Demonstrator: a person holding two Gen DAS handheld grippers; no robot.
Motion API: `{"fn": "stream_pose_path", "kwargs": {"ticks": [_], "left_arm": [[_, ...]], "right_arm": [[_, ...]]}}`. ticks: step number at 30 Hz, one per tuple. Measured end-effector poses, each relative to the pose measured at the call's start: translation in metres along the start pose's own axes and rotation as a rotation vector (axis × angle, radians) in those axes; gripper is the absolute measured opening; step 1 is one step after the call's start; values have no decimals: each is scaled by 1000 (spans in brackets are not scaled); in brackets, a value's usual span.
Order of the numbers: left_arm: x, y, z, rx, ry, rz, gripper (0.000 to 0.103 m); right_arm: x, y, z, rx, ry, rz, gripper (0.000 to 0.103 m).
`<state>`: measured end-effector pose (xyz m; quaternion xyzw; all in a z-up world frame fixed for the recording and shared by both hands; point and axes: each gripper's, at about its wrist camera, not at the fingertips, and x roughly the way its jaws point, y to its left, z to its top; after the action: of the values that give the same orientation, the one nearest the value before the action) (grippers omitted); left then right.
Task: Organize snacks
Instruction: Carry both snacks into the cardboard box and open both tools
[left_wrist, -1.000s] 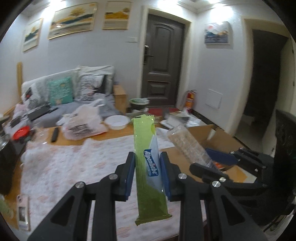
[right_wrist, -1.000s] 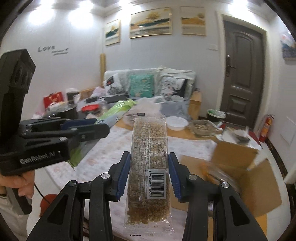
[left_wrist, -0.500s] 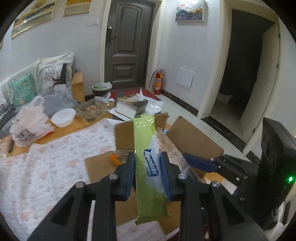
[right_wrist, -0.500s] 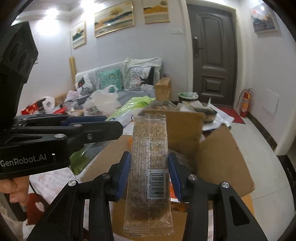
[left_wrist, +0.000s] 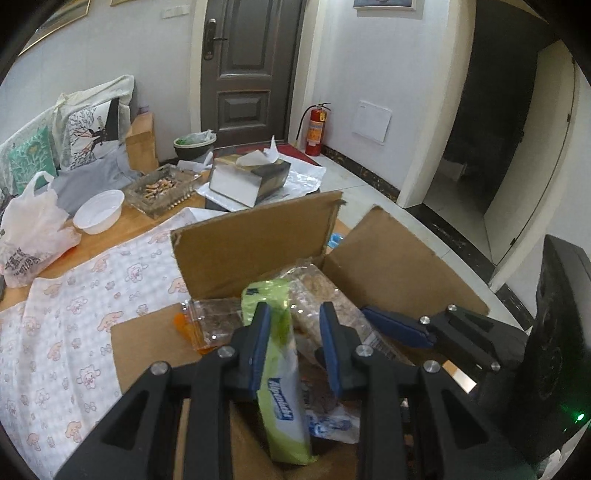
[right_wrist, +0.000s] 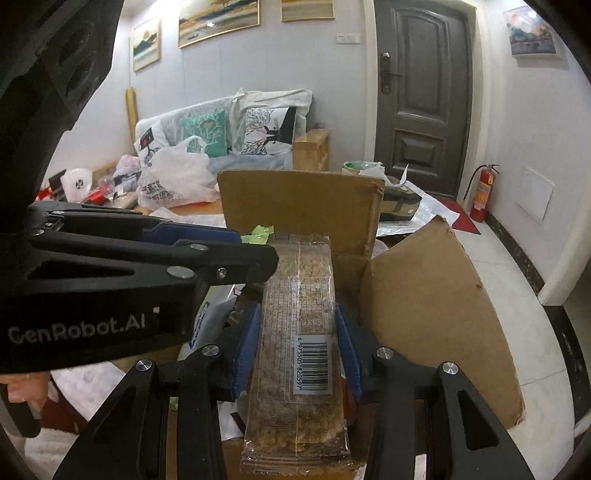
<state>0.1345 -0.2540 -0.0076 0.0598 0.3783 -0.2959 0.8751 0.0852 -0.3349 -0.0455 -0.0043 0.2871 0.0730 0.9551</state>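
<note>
Barcode only in right-wrist view

Showing a room lit evenly and rather dimly from above, with soft shadows pooling inside the cardboard box and a doorway at right sinking into darkness. Bending straight lines hard toward the black, vignetted corners in both fisheye views. Rendering near parts slightly soft, with mild glare glinting off a clear wrapper.

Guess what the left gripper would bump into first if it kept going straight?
Probably the snack packs already in the box. The left gripper, shut on a green pack, points down into it; depth is hard to judge.
</note>
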Motion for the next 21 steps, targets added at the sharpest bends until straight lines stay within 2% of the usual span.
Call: {"fn": "stream_pose_path", "kwargs": {"ticks": [6,9,11,17,19,21], "left_arm": [[2,9,0,-15,8,19,24],[1,12,0,-16,11,19,26],[-3,14,-1,-22,7,18,30],[-22,17,-3,-31,-27,16,45],[-32,20,-5,-36,-48,24,55],[-46,21,-8,-38,-75,31,60]], "right_arm": [[2,1,0,3,6,17,38],[-2,2,0,6,-5,21,43],[-5,2,1,6,-14,16,46],[-16,2,1,14,-23,13,47],[-22,4,1,18,-28,8,47],[-29,5,2,21,-37,9,49]]}}
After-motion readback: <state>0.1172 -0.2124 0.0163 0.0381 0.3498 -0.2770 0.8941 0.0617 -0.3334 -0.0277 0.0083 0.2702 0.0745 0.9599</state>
